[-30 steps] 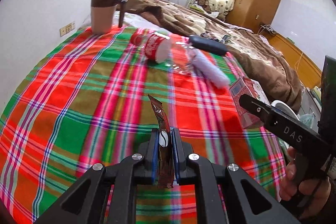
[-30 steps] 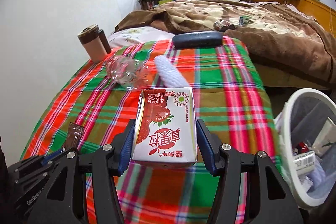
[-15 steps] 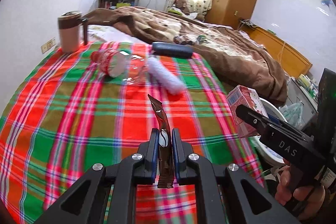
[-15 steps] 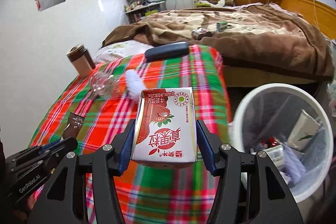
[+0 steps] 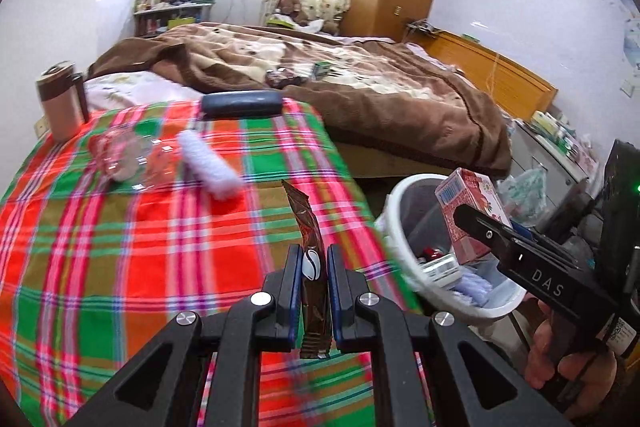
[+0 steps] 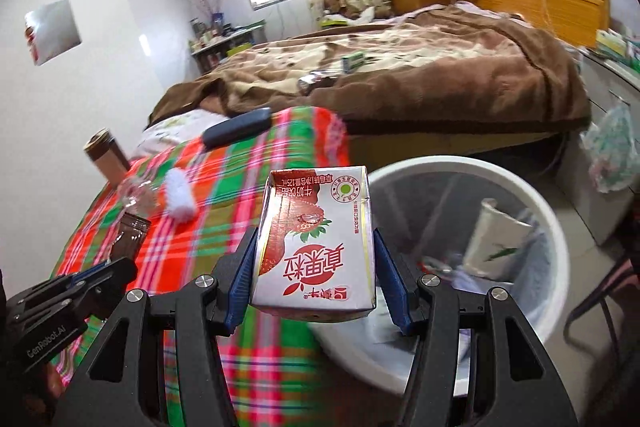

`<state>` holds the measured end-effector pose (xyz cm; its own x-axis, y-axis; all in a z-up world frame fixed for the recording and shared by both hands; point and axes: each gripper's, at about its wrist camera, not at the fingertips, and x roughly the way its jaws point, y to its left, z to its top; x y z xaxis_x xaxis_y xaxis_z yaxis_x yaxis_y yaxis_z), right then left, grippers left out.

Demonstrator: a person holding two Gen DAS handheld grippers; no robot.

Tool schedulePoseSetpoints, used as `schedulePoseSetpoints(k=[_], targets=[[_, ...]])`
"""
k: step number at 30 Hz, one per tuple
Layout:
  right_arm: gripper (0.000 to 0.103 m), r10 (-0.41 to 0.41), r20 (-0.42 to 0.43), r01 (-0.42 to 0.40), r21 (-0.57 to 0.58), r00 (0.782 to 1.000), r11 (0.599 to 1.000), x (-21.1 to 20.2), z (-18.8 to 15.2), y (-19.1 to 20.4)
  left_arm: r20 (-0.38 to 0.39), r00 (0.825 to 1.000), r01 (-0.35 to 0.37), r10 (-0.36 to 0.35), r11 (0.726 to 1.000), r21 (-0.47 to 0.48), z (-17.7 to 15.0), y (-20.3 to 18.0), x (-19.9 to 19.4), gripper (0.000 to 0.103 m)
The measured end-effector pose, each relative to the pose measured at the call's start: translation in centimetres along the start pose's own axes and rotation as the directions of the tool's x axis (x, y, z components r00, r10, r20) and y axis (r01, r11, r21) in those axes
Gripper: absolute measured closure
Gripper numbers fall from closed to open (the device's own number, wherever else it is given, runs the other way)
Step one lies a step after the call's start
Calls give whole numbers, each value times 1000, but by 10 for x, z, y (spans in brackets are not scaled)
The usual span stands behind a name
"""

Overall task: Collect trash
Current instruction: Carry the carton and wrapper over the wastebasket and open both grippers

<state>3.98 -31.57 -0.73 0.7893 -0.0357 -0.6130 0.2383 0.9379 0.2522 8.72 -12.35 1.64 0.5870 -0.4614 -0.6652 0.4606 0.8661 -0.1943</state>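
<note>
My left gripper [image 5: 311, 261] is shut on a brown sachet wrapper [image 5: 306, 223], held upright above the plaid table [image 5: 120, 227] near its right edge. My right gripper [image 6: 316, 259] is shut on a red-and-white strawberry milk carton [image 6: 316, 239] and holds it over the near rim of the white trash bin [image 6: 460, 163]. In the left wrist view the carton [image 5: 466, 205] hangs over the bin [image 5: 400, 223], which holds several pieces of trash. A crushed clear plastic bottle [image 5: 132, 159] lies on the table at the far left.
On the table stand a brown tumbler [image 5: 60, 103], a white fuzzy roller [image 5: 208, 167] and a dark blue case [image 5: 240, 103]. A bed with a brown blanket [image 5: 360, 87] lies behind. A cabinet and a plastic bag [image 6: 612, 155] stand right of the bin.
Both grippers have swung right, away from the table's middle. The carton now hangs over the bin's rim, and the wrapper is near the table's right edge. Both grips are unchanged.
</note>
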Motion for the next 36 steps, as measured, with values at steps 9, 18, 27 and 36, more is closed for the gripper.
schedulePoseSetpoints(k=[9,18,27,36], targets=[[46,-87,-25,88,47,996,995,0,0,-46,-54,994,101,-97,992,71,9,-57,37,91],[45,-134,-53,137,60,990,989,5,1,-73,-97,983,166,-154,977,130,14,-107,64,91],[45,-178,-102,182,31,979,983,13,-1,-88,-120,983,155,-138,977,146,15,-125,82,88],[39,-202,-83,208,73,976,975,3,-3,-95,-107,987,133,-119,982,132,14,-117,77,50]])
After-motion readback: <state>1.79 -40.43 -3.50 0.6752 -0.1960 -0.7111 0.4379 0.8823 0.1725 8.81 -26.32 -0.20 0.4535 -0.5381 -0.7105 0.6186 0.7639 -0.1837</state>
